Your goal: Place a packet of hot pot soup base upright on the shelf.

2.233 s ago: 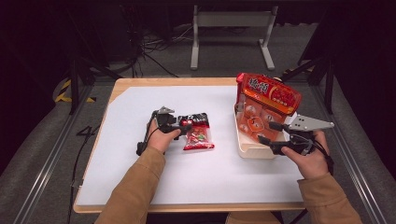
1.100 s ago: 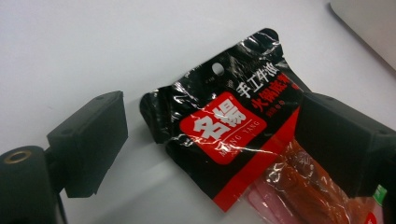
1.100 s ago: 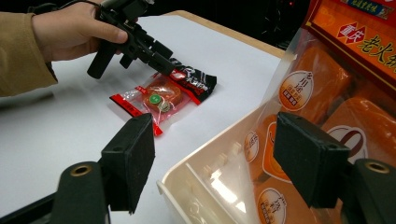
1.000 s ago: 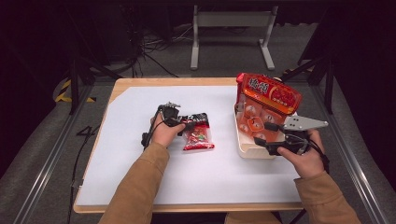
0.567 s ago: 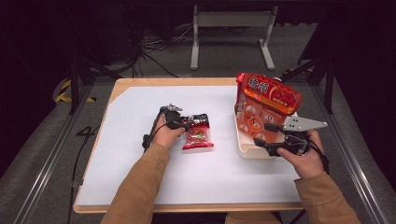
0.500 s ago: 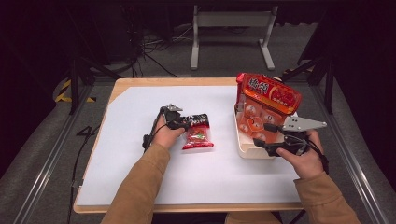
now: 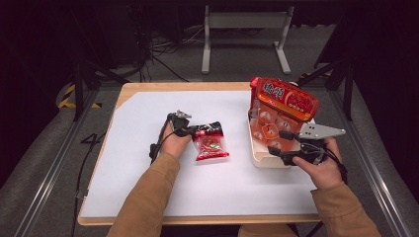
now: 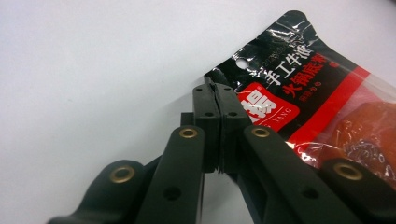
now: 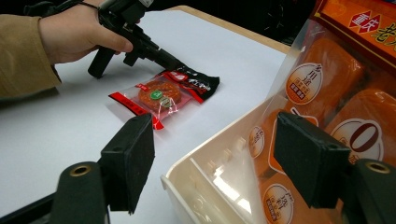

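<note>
Left of the cream tray (image 7: 262, 157), on the white table cover (image 7: 148, 113), a red-and-black snack packet (image 7: 210, 144) is pinched at its black top edge by the left gripper (image 7: 189, 131), just clamped shut, while the right gripper (image 7: 276, 143) is held spread wide at the tray's near wall, grasping nothing.

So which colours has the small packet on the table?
Black top, red band, clear window; the packet shows best in the right gripper view.

Snack packet (image 7: 211, 145): small clear pouch with a red border and black printed header (white characters, punched hang hole), an orange-red round piece visible inside. Lies flat on the white counter (image 7: 148, 113), left of centre, header edge pinched in the left tool (image 8: 215, 95).
</note>
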### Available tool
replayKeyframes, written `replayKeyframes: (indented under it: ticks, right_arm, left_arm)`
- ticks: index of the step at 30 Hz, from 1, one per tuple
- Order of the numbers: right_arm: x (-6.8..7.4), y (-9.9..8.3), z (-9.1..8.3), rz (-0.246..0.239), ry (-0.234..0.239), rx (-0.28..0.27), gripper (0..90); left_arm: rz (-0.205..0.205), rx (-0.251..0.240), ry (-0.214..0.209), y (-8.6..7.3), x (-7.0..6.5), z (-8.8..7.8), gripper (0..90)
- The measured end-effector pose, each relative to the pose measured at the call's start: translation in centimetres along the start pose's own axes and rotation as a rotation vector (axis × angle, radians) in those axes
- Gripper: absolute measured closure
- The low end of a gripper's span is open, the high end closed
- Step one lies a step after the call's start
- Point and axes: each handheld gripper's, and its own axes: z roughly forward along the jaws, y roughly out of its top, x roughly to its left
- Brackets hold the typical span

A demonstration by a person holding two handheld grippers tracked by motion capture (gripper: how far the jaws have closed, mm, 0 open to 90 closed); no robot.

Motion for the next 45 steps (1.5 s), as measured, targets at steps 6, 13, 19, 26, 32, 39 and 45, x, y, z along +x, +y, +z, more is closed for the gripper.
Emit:
replayKeyframes:
  ticks: [6,13,19,26,32,39,45]
  right_arm:
    - [0.0,0.0,0.0,0.001,0.003,0.0,33.1]
    - [0.1,0.1,-0.1,0.004,0.012,0.003,36.0]
    - [0.2,0.2,0.0,0.004,0.018,0.004,37.4]
    - [0.3,0.3,0.0,0.003,0.02,0.006,38.8]
    - [0.5,0.5,0.0,0.003,0.029,0.005,40.7]
    - [0.6,0.7,0.2,-0.004,0.042,0.017,44.8]
    - [0.7,0.9,0.3,-0.02,0.055,0.023,47.9]
  left_arm:
    - [-0.028,-0.057,-0.054,0.5,0.2,-1.6,90.0]
    - [-0.028,-0.144,-0.102,1.0,-0.4,-4.3,90.0]
    - [-0.002,-0.225,-0.162,1.3,-1.4,-6.8,90.0]
    - [0.044,-0.282,-0.216,1.4,-3.0,-8.9,90.0]
    - [0.118,-0.321,-0.269,1.4,-5.1,-10.8,90.0]
    - [0.167,-0.334,-0.307,1.5,-6.3,-11.9,90.0]
    - [0.218,-0.344,-0.324,1.6,-7.5,-12.9,90.0]
